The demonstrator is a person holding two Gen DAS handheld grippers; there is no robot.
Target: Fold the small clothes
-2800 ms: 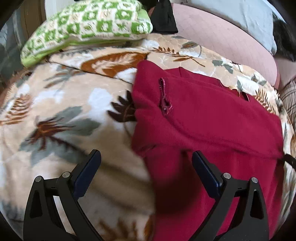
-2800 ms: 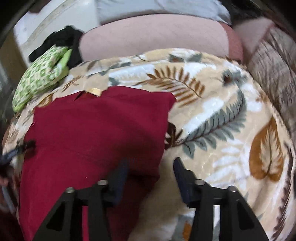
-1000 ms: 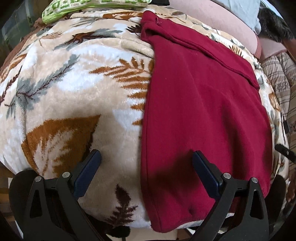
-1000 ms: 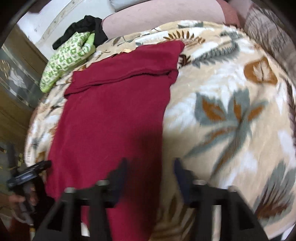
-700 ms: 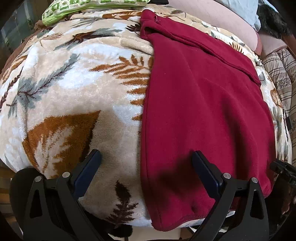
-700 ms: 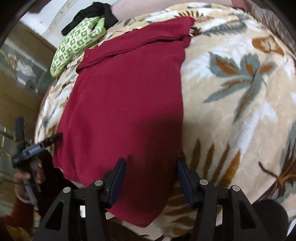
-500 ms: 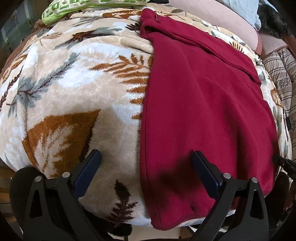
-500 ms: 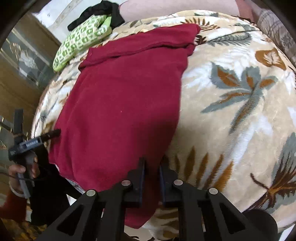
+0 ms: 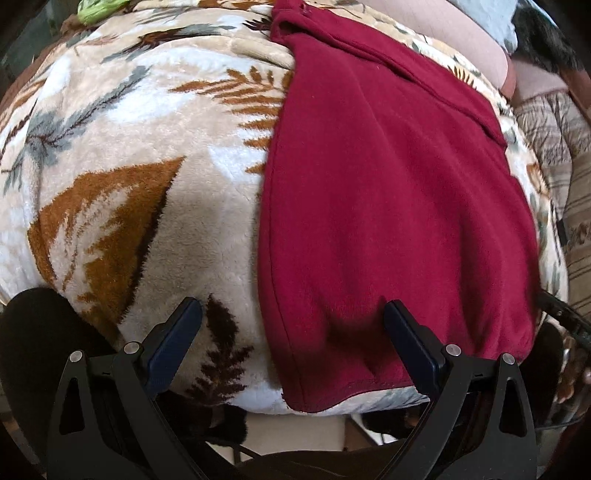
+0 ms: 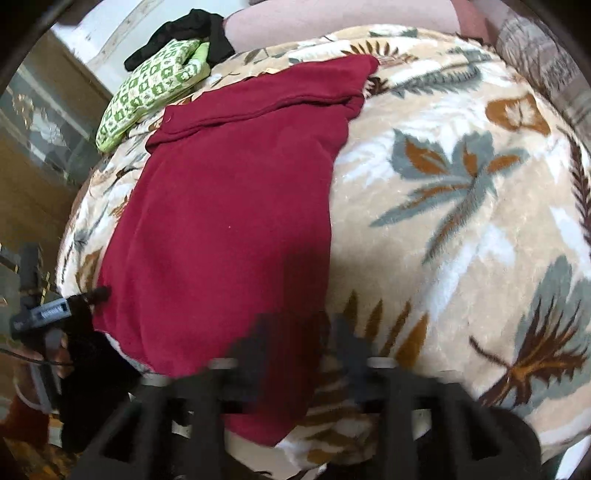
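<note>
A dark red fleece garment lies flat on a leaf-patterned blanket, its near hem hanging over the bed's front edge. It also shows in the right wrist view. My left gripper is open at the garment's near left corner, one finger over the blanket, the other over the red cloth. My right gripper is blurred by motion at the garment's near right corner, with a gap showing between its fingers. The left gripper also shows in the right wrist view at the garment's left edge.
A green patterned cushion and a black cloth lie at the far end. A pink bolster runs along the back. A plaid cover lies to the right. The bed's front edge drops off just under the grippers.
Both grippers have drawn back from the far end to the near hem. The right gripper closed at 0.5 s ago and has reopened, blurred by motion. The left stayed open.
</note>
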